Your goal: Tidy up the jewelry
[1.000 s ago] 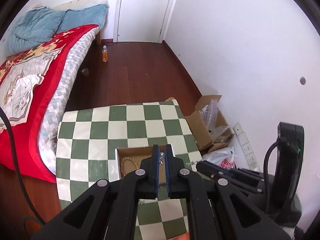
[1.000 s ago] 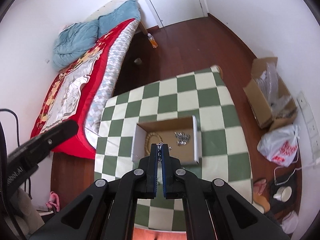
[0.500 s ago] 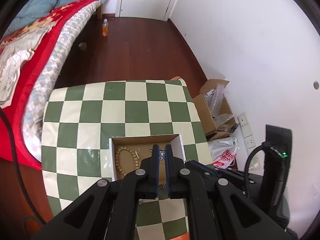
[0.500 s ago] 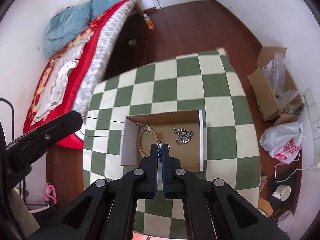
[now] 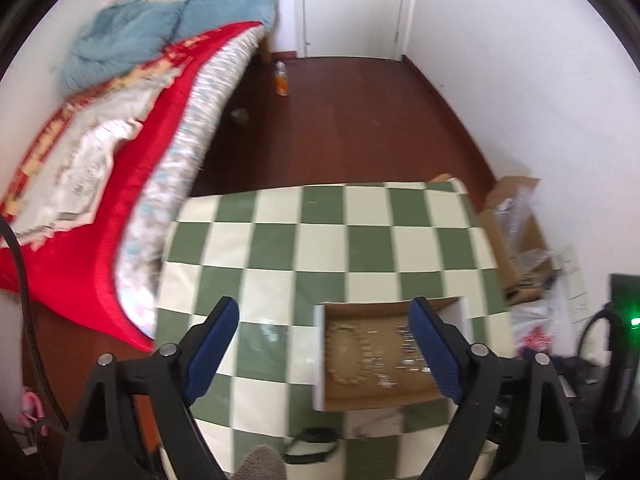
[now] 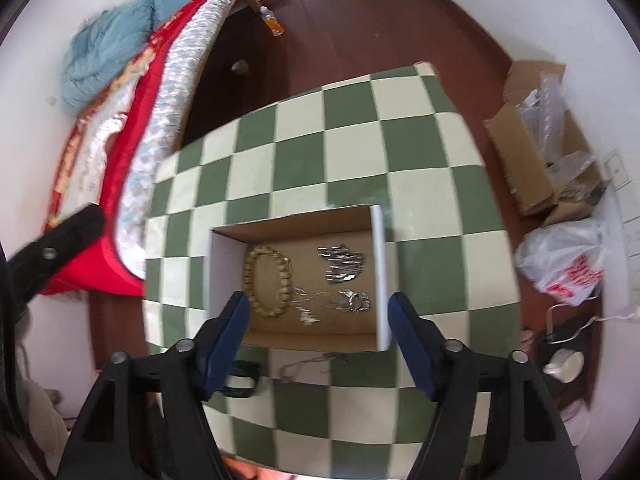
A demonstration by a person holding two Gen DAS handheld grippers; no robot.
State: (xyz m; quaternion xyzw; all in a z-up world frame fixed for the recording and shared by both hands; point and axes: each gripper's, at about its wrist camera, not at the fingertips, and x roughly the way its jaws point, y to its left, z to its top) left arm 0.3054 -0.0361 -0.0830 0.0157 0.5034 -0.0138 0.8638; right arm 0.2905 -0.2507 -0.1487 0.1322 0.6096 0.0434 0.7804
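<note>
An open cardboard box (image 6: pixel 378 276) sits on the green-and-cream checked table (image 6: pixel 352 140). Inside lie a wooden bead bracelet (image 6: pixel 267 282), a silver chain bracelet (image 6: pixel 341 263) and a thin silver necklace with pendant (image 6: pixel 344 300). My right gripper (image 6: pixel 318 320) is open and empty above the box's near side. My left gripper (image 5: pixel 322 334) is open and empty, with the box (image 5: pixel 320 360) between its fingers toward the right; the bead bracelet (image 5: pixel 346 354) shows there, blurred. A thin chain (image 6: pixel 308 364) and a dark band (image 6: pixel 242 376) lie on the table in front of the box.
A bed with a red cover (image 5: pixel 100 184) stands left of the table. An orange bottle (image 5: pixel 281 80) is on the wood floor. A cardboard carton (image 6: pixel 536 168) and a plastic bag (image 6: pixel 568 268) lie on the floor to the right.
Both grippers were shut on the thin necklace, stretched between them over the box. Both have opened and the necklace lies in the box. The left gripper has swung left.
</note>
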